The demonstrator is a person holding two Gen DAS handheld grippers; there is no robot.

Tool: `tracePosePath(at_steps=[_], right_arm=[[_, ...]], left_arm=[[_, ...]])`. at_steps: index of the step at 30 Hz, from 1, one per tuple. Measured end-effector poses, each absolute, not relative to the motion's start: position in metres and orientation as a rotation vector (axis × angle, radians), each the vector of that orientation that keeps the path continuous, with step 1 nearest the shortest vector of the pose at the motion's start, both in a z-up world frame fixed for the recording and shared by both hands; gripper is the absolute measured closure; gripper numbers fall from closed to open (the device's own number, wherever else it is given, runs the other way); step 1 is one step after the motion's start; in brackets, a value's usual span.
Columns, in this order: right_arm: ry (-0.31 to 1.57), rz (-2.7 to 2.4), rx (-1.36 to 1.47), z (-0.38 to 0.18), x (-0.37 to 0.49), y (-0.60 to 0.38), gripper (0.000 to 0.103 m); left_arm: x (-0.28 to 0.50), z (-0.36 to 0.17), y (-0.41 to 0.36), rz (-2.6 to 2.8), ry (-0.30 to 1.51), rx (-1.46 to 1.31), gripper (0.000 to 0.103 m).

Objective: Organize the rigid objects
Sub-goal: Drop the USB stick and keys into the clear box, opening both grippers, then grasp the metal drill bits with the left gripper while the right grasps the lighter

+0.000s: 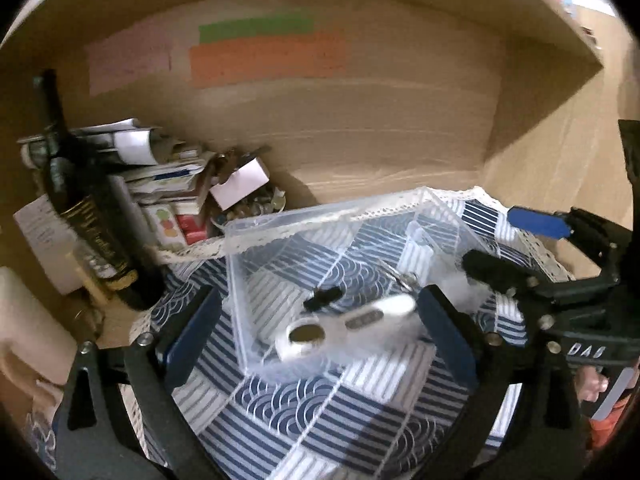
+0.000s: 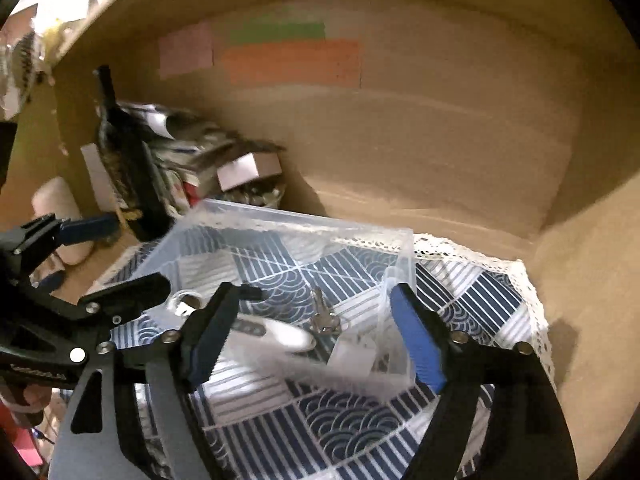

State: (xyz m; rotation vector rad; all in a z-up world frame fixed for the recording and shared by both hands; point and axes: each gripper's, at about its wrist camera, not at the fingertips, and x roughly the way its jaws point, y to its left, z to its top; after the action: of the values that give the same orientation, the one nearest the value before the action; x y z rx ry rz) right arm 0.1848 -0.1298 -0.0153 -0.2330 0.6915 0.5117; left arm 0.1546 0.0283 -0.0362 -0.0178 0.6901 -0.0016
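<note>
A clear plastic box (image 1: 320,216) (image 2: 304,220) stands on a blue and white patterned cloth (image 1: 304,412) (image 2: 340,420). In it lie a white oblong gadget (image 1: 348,324) (image 2: 276,334), a small black piece (image 1: 322,296) and a metal key (image 2: 324,318). My left gripper (image 1: 316,332) is open, its blue pads either side of the box's near part. My right gripper (image 2: 316,336) is open at the box's near side. Each gripper shows in the other's view, the right one (image 1: 508,240) and the left one (image 2: 104,252).
A dark wine bottle (image 1: 88,216) (image 2: 128,168) stands at the left next to a pile of papers and small boxes (image 1: 172,184) (image 2: 224,160). Wooden shelf walls (image 1: 380,120) close the back and right. Coloured paper strips (image 1: 268,52) are stuck on the back wall.
</note>
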Motion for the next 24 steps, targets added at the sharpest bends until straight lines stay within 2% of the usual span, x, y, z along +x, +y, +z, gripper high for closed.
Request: tracePosePath(at_steps=[8,21,24], right_arm=[[0.680,0.513,-0.223,-0.027,0.131,-0.141,0.026],[0.807,0.567,-0.184,-0.082,0.075,-0.156,0.026],[0.836,0.584,-0.182,-0.093,0.067,-0.155,0.031]], left_arm=[[0.102,-0.056,0.022,-0.005,0.715,0.015,0.002],[0.051,-0.117,0.021,-0.025,0.849,-0.019,0.002],[0.041,-0.127,0.021,-0.033,0.859,-0.026,0.002]])
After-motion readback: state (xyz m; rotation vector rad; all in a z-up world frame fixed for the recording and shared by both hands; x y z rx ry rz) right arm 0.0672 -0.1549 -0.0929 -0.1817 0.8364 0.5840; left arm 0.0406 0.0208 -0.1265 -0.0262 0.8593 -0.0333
